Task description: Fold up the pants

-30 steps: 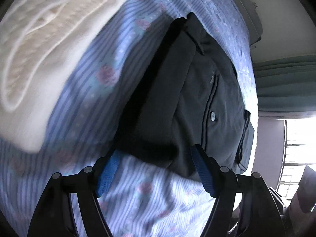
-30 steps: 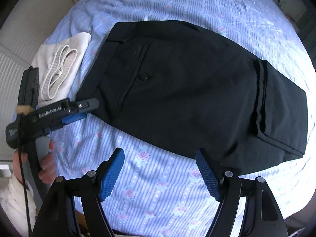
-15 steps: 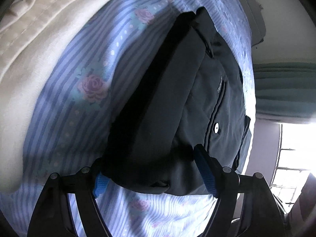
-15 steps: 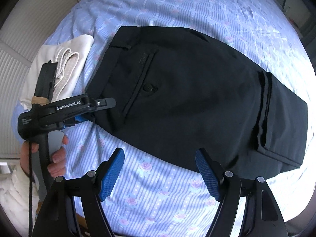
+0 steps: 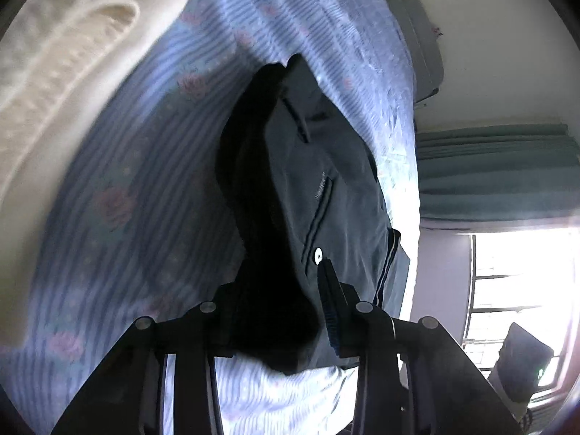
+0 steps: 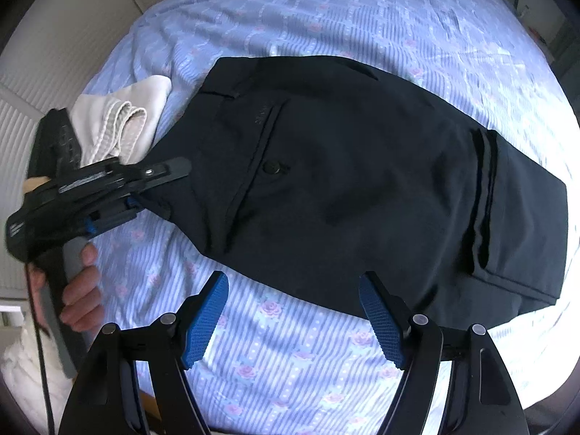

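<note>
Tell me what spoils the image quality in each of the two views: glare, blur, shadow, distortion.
Left wrist view: the window is blown out white, the cream cloth and bedsheet are smeared by motion blur, and the pants sink to black near the left tool. Right wrist view: mostly sharp, fisheye bends the bedsheet's edges, the left tool is slightly blurred; the right tool is crisp.

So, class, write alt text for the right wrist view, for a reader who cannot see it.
Dark pants, partly folded, lie on a blue striped floral bedsheet. The left gripper pinches their waistband corner. The right gripper hovers open over the sheet beside their near edge. A cream garment lies behind the left gripper.
</note>
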A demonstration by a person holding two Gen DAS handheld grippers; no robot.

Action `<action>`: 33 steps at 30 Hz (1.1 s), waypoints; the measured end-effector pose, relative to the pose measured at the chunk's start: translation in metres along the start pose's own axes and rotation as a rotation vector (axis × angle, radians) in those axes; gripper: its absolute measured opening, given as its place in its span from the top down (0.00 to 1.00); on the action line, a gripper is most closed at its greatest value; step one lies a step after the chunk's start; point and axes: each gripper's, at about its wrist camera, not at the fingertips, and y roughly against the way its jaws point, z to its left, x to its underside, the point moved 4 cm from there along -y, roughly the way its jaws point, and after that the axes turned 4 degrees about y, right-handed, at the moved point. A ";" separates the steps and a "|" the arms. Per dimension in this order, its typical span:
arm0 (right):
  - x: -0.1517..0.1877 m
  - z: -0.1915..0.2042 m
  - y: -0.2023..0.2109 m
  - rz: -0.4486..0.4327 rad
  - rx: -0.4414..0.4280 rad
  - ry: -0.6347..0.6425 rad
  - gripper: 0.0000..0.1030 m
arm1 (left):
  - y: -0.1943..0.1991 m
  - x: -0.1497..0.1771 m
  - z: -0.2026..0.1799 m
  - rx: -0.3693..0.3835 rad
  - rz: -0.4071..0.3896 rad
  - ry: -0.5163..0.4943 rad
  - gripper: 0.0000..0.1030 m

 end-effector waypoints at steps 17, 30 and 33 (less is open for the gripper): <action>0.024 -0.049 0.046 -0.094 0.021 -0.152 0.27 | 0.004 0.020 -0.104 -0.430 -0.058 -0.245 0.80; 0.094 -0.175 0.165 -0.349 0.050 -0.401 0.27 | -0.024 0.096 -0.309 -0.478 -0.100 -0.624 0.80; 0.109 -0.213 0.188 -0.401 0.048 -0.431 0.27 | -0.043 0.115 -0.345 -0.507 -0.093 -0.686 0.80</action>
